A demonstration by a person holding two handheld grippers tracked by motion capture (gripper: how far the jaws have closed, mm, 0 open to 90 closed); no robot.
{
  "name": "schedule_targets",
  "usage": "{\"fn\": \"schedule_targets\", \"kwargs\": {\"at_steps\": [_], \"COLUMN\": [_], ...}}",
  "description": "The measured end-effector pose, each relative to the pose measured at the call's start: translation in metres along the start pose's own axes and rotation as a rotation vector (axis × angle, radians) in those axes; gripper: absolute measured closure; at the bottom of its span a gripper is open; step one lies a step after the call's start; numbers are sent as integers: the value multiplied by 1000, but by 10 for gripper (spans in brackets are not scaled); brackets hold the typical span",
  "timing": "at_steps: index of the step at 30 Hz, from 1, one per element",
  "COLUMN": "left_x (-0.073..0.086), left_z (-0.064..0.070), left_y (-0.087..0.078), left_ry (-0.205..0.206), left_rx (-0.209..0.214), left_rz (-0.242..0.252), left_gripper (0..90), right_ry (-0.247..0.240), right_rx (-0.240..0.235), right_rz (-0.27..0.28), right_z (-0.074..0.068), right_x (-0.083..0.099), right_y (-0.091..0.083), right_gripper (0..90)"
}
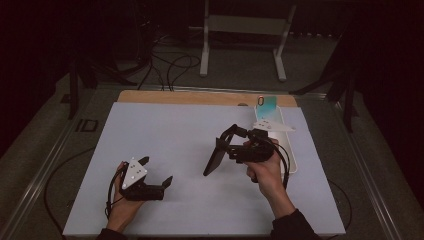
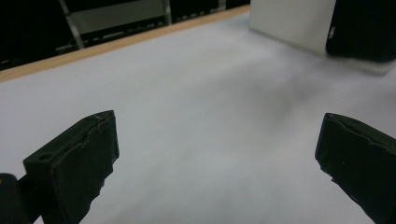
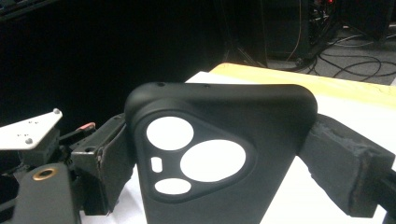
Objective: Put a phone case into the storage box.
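Right gripper (image 1: pixel 223 150) pinching a black phone case (image 3: pixel 219 154) by its sides, case tilted above the white table (image 1: pixel 190 130), left gripper (image 1: pixel 156 171) jaws spread wide, low at near left, well apart.

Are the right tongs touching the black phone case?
Touching. In the right gripper view, both jaws of the right tongs press against the sides of the black phone case, holding it upright off the table.

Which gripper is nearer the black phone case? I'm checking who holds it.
Right. The right gripper is clamped on the black phone case; the left gripper rests open, apart from it.
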State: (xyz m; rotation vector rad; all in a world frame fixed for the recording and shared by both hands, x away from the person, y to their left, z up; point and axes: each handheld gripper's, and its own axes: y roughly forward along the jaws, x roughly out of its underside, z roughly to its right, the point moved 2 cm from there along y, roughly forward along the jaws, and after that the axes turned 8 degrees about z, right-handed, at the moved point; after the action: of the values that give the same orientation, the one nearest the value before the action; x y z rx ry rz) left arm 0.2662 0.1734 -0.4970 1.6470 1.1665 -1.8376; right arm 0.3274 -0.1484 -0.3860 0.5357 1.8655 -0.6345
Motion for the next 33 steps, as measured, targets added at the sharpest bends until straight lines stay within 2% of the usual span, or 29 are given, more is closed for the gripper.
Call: {"fn": "schedule_targets", "kwargs": {"at_steps": [4,12,19,33], "left_x": [3,6,8,8], "left_z": [-2,-18,-26,-37], "left_y": [-2,-17,-25,-35], "left_ry": [-7,-83,-89,-131], "left_rx": [-3,-38,-78,-141], "left_rz": [-2,47,53,67], "left_gripper": [2,2,2,3], "right_ry": [-3,-1,-7,-26], "right_rx": [2,17,31,80], "right_rz": [-1,0,4,29], "right_z": [0,3,6,12], "right_x": [0,-1,-5,-27], "right_y": [0,-3,-2,-2], "right_gripper": [140,140,140,140]}}
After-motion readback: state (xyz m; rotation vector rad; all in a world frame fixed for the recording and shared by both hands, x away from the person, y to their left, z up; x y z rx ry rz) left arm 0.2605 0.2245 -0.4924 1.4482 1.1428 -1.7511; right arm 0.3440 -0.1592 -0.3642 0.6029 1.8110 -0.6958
